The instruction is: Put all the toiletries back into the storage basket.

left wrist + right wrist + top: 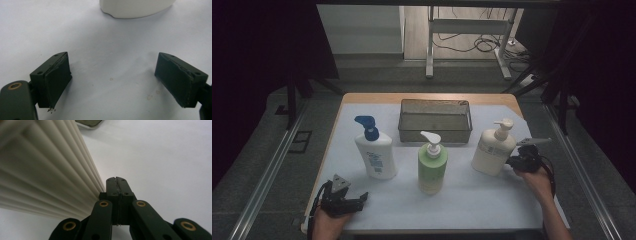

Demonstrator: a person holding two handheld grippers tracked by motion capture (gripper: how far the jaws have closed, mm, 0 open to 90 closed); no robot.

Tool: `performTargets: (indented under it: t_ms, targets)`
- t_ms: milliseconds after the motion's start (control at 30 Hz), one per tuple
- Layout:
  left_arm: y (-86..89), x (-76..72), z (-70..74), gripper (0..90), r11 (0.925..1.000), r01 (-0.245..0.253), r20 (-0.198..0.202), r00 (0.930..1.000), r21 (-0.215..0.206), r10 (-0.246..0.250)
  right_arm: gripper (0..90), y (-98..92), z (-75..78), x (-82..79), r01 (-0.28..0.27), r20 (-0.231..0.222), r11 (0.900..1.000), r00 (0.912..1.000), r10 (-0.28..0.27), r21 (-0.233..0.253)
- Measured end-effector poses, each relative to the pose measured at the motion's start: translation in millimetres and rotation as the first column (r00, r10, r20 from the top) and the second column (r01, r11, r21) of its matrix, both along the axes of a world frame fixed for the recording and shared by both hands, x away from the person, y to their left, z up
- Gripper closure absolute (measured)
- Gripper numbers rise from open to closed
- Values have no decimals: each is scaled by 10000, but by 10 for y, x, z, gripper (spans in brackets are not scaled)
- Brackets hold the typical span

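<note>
Left gripper point(362, 198) low at 7 o'clock on the worktop point(482, 200), released: in the left gripper view its jaws stand wide apart over bare white surface, nothing between them. The base of a white bottle sits ahead of it at 12 o'clock, well apart.

Right gripper point(511, 161) at 4 o'clock, clenched on nothing: in the right gripper view the jaws are pressed flat together. It sits just beside the cream pump bottle point(493, 148), at the bottle's lower right; whether the tips touch the ribbed wall, cannot tell.

Green pump bottle point(431, 167) upright near centre, between the other two. White bottle with blue pump point(375, 152) upright at 9 o'clock, near the left gripper but apart.

Farthest, at 12 o'clock: a metal mesh basket point(435, 131), just behind the green bottle's pump head.
</note>
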State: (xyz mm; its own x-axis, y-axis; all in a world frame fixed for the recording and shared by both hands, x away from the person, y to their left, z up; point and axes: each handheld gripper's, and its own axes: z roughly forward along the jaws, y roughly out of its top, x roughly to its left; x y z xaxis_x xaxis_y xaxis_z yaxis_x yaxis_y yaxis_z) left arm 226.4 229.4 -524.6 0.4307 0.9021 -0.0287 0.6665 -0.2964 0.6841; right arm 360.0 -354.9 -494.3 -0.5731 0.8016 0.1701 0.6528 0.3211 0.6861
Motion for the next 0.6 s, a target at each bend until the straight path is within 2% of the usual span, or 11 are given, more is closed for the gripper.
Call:
performTargets:
  t_ms: [600]
  targets:
    - [-2, 0, 0, 127, 10000, -16, 0, 10000, -17, 16, 871, 142, -79, -223, -254, 12, 9996, 9997, 254, -139]
